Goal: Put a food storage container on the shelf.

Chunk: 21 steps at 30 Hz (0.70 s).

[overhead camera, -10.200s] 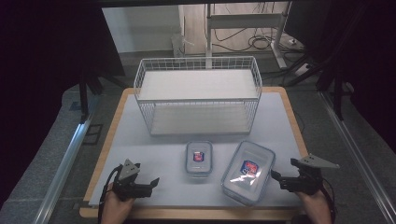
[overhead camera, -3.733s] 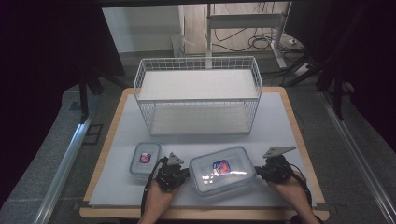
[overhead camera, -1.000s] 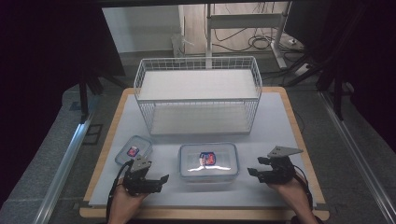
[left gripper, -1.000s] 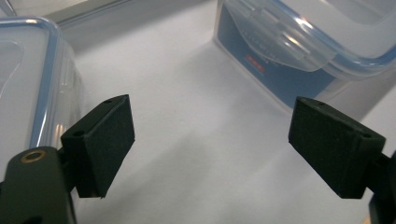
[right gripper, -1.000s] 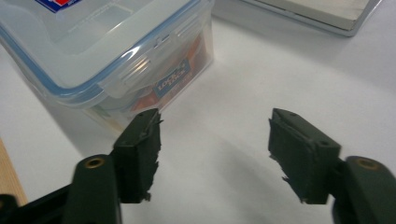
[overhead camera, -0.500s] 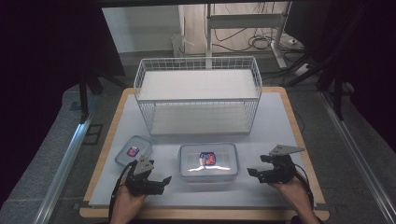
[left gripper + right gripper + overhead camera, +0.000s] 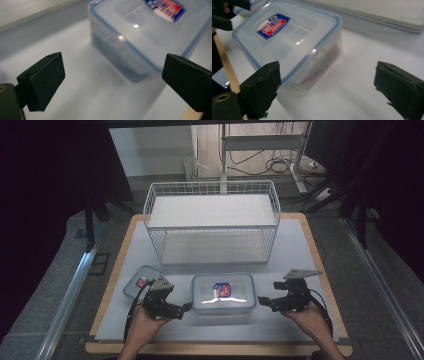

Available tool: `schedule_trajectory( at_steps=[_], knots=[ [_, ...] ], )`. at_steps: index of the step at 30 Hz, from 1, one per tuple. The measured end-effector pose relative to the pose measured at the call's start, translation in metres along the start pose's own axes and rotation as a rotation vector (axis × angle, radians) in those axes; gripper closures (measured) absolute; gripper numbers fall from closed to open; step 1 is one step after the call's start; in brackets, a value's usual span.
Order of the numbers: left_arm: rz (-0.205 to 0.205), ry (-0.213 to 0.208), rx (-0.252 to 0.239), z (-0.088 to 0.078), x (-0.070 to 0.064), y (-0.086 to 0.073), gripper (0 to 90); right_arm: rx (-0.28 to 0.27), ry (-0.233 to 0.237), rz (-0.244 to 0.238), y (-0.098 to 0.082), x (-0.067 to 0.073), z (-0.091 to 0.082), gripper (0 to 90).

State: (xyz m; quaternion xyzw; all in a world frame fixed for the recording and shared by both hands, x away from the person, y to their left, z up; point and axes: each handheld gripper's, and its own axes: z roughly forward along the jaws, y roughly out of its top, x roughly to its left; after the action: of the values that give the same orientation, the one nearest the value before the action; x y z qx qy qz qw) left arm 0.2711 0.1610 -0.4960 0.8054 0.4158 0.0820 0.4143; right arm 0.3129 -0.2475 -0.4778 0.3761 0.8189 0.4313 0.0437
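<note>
Squarely between both fingers (image 7: 185,306): container (image 7: 223,292).

High view: dim, dark surround, light falling from above onto the white table (image 7: 300,255); glare streak on the large container (image 7: 223,292) lid. Both gripper views: motion-blurred, soft focus on the container, small specular glints along its rim, grey shadow just beside its base.

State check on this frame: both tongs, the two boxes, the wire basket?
Left tongs: open, holding nothing, beside the big box.
Right tongs: open, holding nothing, at the big box's other end.
Big box: lid on, flat on the table.
Small box: lid on, flat on the table.
Basket: upright, nothing inside.
</note>
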Motion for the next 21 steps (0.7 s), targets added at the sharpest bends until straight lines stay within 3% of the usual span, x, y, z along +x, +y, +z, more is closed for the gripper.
schedule_trajectory(
  at_steps=[3,11,14,16,18,21],
  knots=[
    [-0.020,-0.034,0.008,0.006,0.002,0.005,5.3,0.013,0.013,-0.002,0.003,0.003,0.004,4.8],
    [-0.072,-0.198,0.049,0.035,0.007,0.016,2.7,0.092,0.065,-0.007,0.015,0.008,0.029,8.7],
    [-0.101,-0.260,0.061,0.042,0.009,0.015,2.1,0.120,0.128,0.053,0.016,0.006,0.043,10.0],
    [-0.109,-0.278,0.065,0.045,0.010,0.015,1.9,0.129,0.144,0.071,0.017,0.005,0.045,10.2],
    [-0.115,-0.285,0.066,0.046,0.009,0.014,1.2,0.154,0.199,0.128,0.019,0.004,0.054,10.0],
    [-0.125,-0.292,0.062,0.044,0.011,0.013,4.0,0.161,0.210,0.155,0.018,0.002,0.054,12.5]
  ],
)
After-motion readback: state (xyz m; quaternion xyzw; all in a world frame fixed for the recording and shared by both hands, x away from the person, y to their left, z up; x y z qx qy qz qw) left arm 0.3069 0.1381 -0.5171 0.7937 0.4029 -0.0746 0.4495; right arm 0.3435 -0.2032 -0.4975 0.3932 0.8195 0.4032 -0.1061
